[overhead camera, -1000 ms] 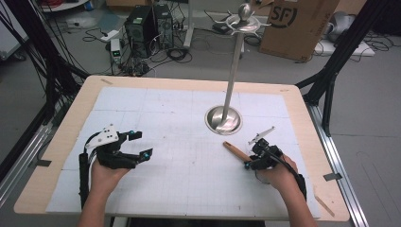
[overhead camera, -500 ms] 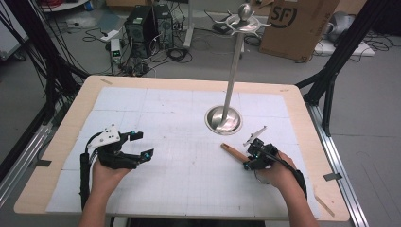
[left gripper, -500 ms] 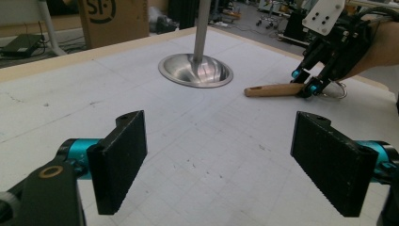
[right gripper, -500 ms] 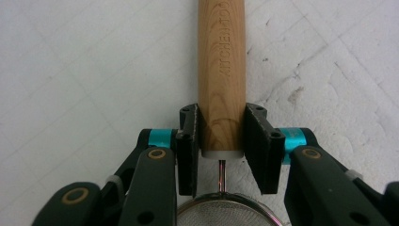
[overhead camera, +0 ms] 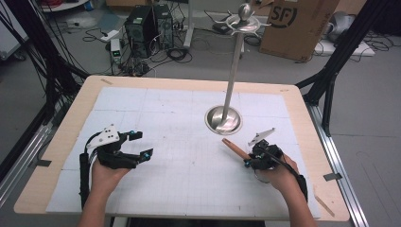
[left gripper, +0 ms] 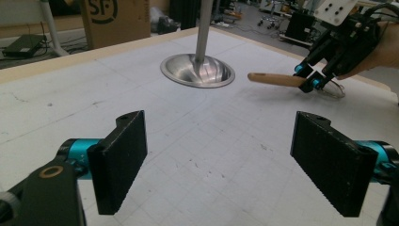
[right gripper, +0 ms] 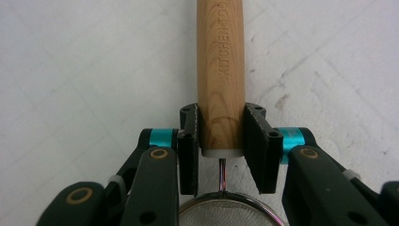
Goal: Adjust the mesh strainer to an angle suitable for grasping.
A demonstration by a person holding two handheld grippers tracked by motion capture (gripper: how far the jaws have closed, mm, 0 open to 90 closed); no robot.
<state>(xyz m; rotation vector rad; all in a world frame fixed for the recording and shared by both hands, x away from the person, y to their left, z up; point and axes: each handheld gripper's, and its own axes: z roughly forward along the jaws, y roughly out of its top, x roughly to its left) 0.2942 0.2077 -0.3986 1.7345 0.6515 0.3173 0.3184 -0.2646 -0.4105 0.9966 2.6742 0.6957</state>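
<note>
Nearest the person, the right tool has just been closing and is now clenched on the wooden handle of a small strainer; a second ago its jaws were still a little wider round that handle. In the right gripper view the two black pads press on either side of the handle's near end, just above the white collar where a thin wire runs back to the mesh bowl at the bottom of that view. The right hand has shifted only slightly since the earlier picture, and the strainer has not changed its place on the table.

The left tool sits where it was a second ago, its jaws released and wide apart with bare table between them, as the left gripper view shows.

The strainer lies low over the white sheet, right of the middle. Its long axis runs on a slant: the free end of the handle points away from the person and to the left, towards the round steel base of the upright stand further back. The bowl end points back at the right hand.
</note>
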